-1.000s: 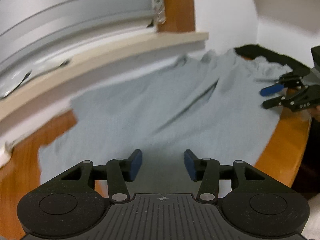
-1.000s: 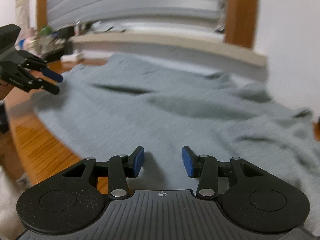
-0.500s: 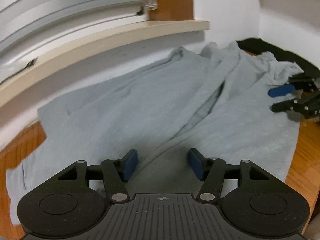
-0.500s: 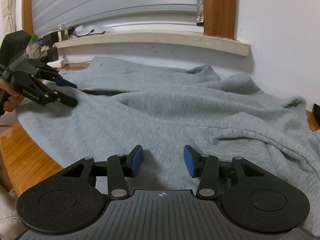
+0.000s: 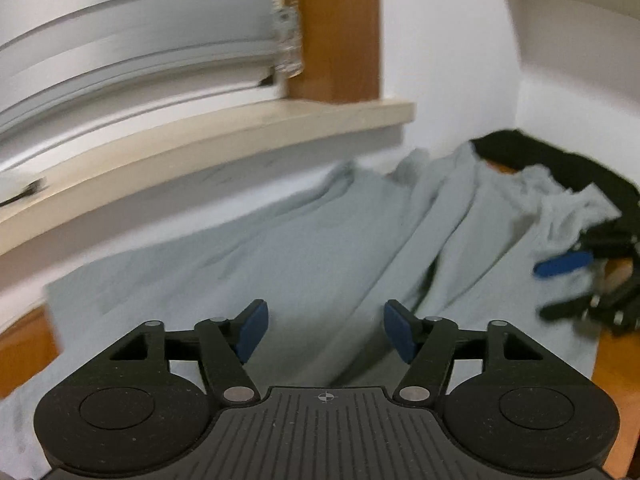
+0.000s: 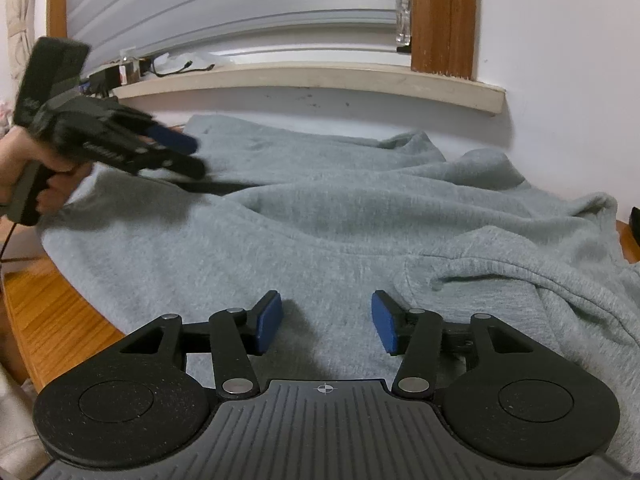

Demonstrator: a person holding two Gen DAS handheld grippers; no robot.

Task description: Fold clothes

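Two tongs empty — left tongs (image 5: 324, 330) wide apart | right tongs (image 6: 326, 322) wide apart | grey garment (image 6: 340, 232) spread, rumpled, on wooden table (image 6: 52, 316)

- Left gripper (image 5: 325, 330): matte black body, ribbed centre plate, two round discs, silver pivot screws, blue-padded fingers (image 5: 251, 330).
- Right gripper (image 6: 326, 324): same build; a thin dark cable seemingly trails from the left handle.

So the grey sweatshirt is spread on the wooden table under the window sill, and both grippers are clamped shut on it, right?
Not quite. The grey sweatshirt does lie on the wooden table under the window sill, but both wrist views show the left gripper and right gripper open, holding nothing.
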